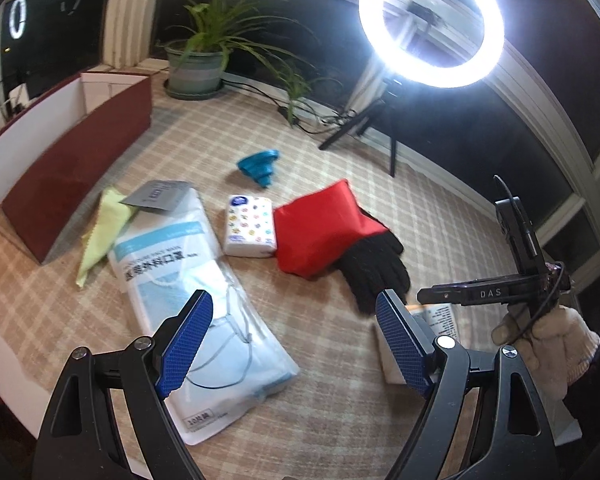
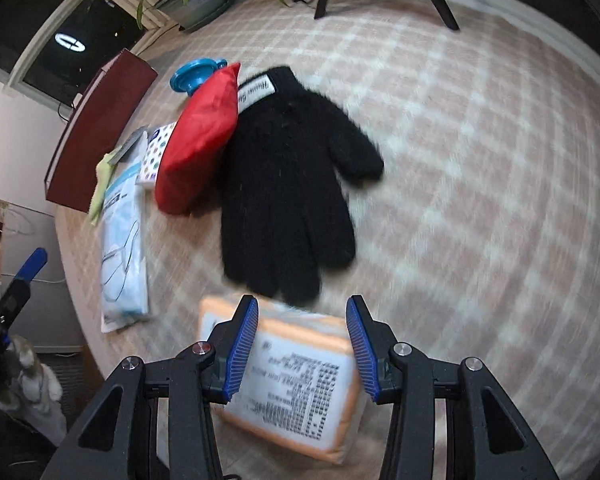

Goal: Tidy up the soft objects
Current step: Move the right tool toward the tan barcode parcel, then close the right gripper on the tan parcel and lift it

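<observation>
The right gripper (image 2: 302,346) hangs over the orange-edged plastic tissue pack (image 2: 296,384), blue pads parted on either side of it, seemingly not pressing, though blur makes that hard to judge. Just beyond lies the fuzzy black knit glove (image 2: 288,184), its cuff tucked against the red fabric pouch (image 2: 198,140). The left gripper (image 1: 294,340) gapes wide and empty above the clear bag of blue face masks (image 1: 204,300) on the checked tablecloth (image 1: 420,208).
</observation>
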Motion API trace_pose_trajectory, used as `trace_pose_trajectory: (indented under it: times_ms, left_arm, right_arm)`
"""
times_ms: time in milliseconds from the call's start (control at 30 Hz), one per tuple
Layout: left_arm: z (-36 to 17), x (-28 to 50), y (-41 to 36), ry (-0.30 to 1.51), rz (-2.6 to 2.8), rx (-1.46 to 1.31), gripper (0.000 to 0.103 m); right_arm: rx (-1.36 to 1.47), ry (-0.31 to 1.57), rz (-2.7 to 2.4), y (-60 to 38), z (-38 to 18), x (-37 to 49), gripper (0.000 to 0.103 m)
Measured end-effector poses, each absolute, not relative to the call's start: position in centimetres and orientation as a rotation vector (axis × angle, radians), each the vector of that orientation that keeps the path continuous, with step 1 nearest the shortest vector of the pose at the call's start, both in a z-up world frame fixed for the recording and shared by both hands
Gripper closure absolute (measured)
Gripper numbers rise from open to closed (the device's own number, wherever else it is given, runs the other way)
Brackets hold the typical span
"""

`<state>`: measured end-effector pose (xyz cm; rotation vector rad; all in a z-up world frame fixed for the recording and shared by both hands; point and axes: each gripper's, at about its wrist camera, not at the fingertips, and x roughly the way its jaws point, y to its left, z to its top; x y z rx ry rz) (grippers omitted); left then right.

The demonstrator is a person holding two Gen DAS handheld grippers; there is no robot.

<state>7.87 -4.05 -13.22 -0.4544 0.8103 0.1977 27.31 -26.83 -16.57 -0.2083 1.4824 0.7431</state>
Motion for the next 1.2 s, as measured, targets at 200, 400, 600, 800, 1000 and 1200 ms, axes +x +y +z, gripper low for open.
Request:
trace_pose_trajectory:
  times_ms: [200,400,600,800,1000,1200]
  left_arm:
    - [-14.1,8.7,-6.4,0.854,0.103,-0.433,0.02]
    - [-15.7,10.3,-9.8,0.937,-0.03,-0.383,0.02]
    - [-18.1,12.0,-12.5,1.026,-0.14,-0.39,0.02]
    - [-20.0,14.3,-13.4,1.067,-0.228,-0.389,0.02]
    - [-21.3,15.7,-14.4,1.109,-0.293,-0.373,0.024]
    - [-22.2,16.3,-14.7,1.135,-0.324,-0.399,0.046]
  right_arm:
    - [-0.101,1.476,0.751,-30.2,-15.9,25.0,0.059]
    - [0.031,1.418,0.671,-33.8,-15.3,23.3,0.046]
    - [0.081,1.407,0.617,-35.0,-16.1,23.1,0.046]
    - [0.176,1.414,0.616,-36.0,-16.4,22.2,0.046]
    - [0.235,1.431,0.63,-36.1,-17.1,21.7,0.046]
    - [0.286,1.458,0.637,-36.5,-17.9,21.5,0.05]
